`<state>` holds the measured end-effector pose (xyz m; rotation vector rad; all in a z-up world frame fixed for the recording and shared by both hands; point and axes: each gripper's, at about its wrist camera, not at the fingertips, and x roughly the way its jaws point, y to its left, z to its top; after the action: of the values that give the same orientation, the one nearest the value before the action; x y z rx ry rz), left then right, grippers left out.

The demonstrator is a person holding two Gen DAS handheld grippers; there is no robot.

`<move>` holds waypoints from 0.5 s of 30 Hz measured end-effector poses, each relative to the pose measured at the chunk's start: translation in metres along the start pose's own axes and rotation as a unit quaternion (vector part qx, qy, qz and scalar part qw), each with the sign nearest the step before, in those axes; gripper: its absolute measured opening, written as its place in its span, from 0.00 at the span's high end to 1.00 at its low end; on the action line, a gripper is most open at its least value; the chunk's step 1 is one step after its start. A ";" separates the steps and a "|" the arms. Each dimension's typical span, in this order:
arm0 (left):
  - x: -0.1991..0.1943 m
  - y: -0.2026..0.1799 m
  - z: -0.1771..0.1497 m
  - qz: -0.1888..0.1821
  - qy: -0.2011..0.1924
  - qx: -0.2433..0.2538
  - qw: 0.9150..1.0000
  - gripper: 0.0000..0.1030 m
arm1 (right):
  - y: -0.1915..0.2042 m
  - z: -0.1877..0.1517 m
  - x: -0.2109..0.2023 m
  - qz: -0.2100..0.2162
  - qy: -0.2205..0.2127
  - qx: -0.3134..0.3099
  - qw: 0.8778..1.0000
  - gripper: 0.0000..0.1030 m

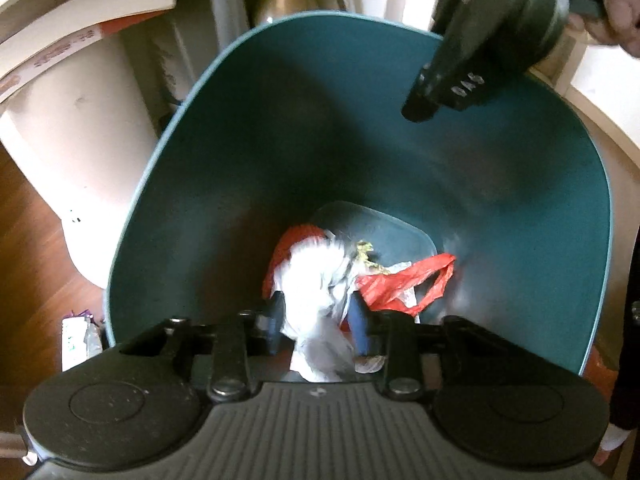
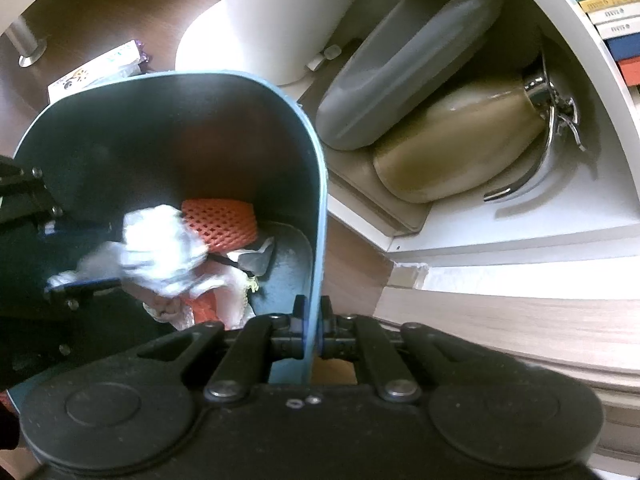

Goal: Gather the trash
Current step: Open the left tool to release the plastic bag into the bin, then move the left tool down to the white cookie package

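Note:
A teal waste bin (image 1: 280,120) (image 2: 160,128) stands tilted toward me. At its bottom lie a red foam net (image 2: 218,224), a red plastic bag (image 1: 400,284) and scraps. My left gripper (image 1: 318,320) (image 2: 82,256) reaches into the bin. Its blue fingers stand apart, and a blurred white crumpled wad (image 1: 312,276) (image 2: 160,248) sits loose between and beyond them. My right gripper (image 2: 313,320) (image 1: 420,106) is shut on the bin's rim, one finger inside the wall and one outside. A hand (image 1: 620,12) holds that gripper at the top right.
A white cylinder (image 2: 280,12) stands on the wooden floor behind the bin. A snack packet (image 2: 100,68) lies beside it. A low white shelf holds a grey container (image 2: 400,68) and a tan jug (image 2: 460,140). Stacked books (image 2: 600,0) sit above.

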<state>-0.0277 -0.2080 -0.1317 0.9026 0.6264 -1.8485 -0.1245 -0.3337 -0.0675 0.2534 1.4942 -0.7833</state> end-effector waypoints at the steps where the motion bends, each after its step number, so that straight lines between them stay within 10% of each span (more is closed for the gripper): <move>1: -0.002 0.004 -0.001 0.005 -0.007 -0.008 1.000 0.31 | 0.001 0.000 0.000 0.000 -0.001 -0.001 1.000 0.97; 15: -0.056 0.042 -0.015 0.015 -0.064 -0.079 0.995 0.25 | 0.005 0.006 -0.005 0.002 -0.005 -0.014 1.000 0.97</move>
<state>0.0310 -0.1848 -0.0969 0.6807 0.6662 -1.7872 -0.1160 -0.3326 -0.0636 0.2315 1.4944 -0.7597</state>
